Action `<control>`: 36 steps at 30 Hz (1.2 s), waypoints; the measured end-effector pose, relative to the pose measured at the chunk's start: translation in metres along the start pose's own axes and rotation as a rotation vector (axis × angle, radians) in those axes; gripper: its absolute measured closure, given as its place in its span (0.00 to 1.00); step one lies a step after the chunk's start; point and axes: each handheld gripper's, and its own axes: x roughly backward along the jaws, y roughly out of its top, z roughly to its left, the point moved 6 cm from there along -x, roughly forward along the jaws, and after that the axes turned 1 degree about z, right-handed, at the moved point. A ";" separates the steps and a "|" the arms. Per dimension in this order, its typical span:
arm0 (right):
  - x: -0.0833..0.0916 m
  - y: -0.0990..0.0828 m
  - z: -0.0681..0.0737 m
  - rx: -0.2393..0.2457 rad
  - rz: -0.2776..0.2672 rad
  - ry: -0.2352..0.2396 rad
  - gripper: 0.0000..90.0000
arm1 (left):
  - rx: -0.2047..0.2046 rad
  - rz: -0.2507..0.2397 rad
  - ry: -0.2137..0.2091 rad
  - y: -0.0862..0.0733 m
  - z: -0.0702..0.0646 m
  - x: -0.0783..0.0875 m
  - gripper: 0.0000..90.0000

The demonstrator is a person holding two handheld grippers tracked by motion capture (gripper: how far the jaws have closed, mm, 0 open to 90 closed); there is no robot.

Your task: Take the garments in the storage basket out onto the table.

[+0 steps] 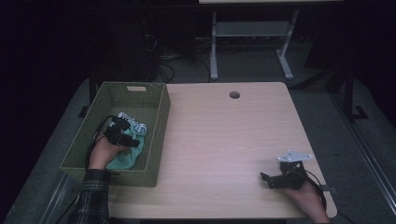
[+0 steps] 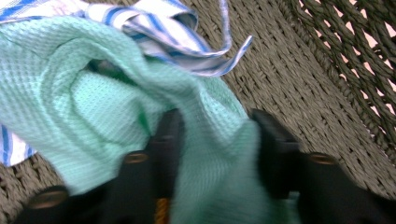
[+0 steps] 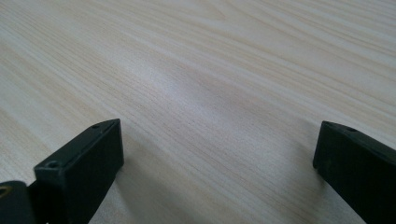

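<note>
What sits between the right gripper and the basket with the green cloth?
Bare tabletop: the high view shows nothing between the right gripper and the woven basket holding the green cloth.

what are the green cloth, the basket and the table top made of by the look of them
Green cloth: soft woven fabric, likely cotton or microfibre; its waffle-like grid texture and loose folds show. Basket: olive-green woven cord or wicker, possibly synthetic; braided strands with open gaps in the wall, matte. Table top: pale wood or wood-look laminate; fine straight grain lines, smooth with a faint sheen.
</note>
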 end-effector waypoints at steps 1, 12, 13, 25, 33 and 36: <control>0.000 0.000 0.000 0.000 0.000 0.000 0.01 | 0.007 0.000 -0.010 0.000 0.000 0.001 0.78; 0.000 0.000 0.000 0.000 0.000 0.000 0.01 | 0.054 -0.107 -0.040 0.005 0.004 0.025 0.92; 0.000 0.000 0.000 0.000 0.000 0.000 0.01 | 0.056 -0.123 -0.043 0.005 0.004 0.029 0.92; 0.000 0.000 0.000 -0.003 -0.001 -0.001 0.01 | 0.042 -0.289 -0.073 0.015 0.000 0.063 0.92; 0.000 0.000 0.000 -0.001 0.000 -0.002 0.01 | 0.024 -0.367 -0.092 0.024 -0.007 0.083 0.92; 0.000 0.000 0.000 -0.001 -0.001 -0.002 0.01 | 0.021 -0.398 -0.104 0.026 -0.010 0.091 0.92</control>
